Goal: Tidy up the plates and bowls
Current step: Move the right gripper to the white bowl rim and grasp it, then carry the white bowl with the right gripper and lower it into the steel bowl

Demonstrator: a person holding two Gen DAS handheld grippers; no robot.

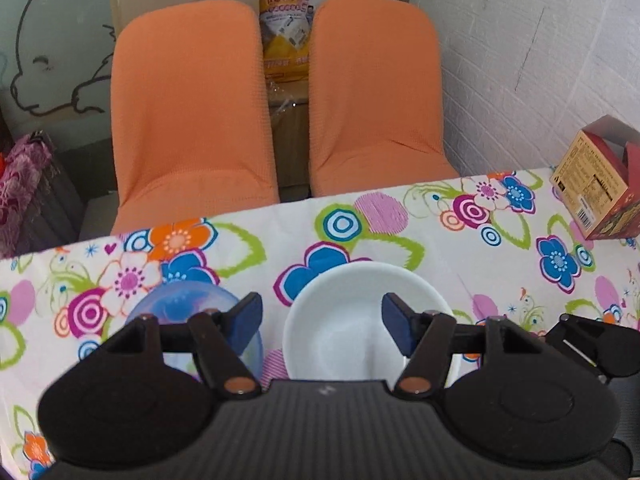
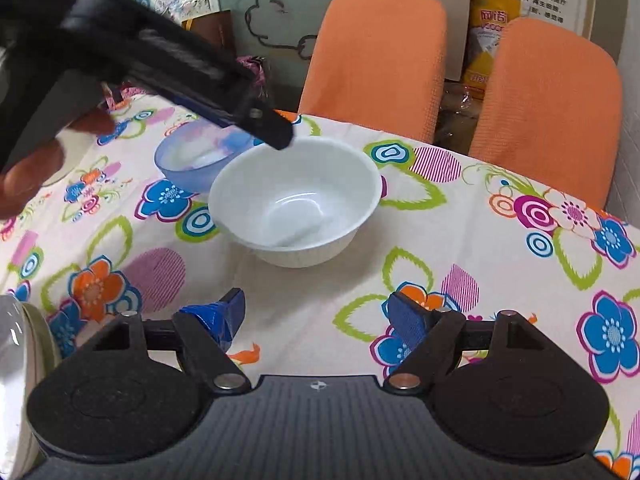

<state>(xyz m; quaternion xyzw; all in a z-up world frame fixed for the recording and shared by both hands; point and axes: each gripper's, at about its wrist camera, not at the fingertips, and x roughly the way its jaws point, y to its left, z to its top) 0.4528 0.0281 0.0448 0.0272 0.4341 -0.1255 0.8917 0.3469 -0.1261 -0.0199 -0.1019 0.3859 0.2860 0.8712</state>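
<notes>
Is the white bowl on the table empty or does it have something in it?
Empty: the white bowl stands upright, its bare inside showing only glare.

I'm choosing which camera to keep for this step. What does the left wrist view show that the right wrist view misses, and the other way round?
Only the left wrist view shows the printed red box at the table's right edge. Only the right wrist view shows the left gripper from outside, over the white bowl's rim, a shiny container at lower left, and the right gripper's empty jaws. Both show the white bowl, the blue bowl beside it, the flowered tablecloth and two orange chairs.
</notes>
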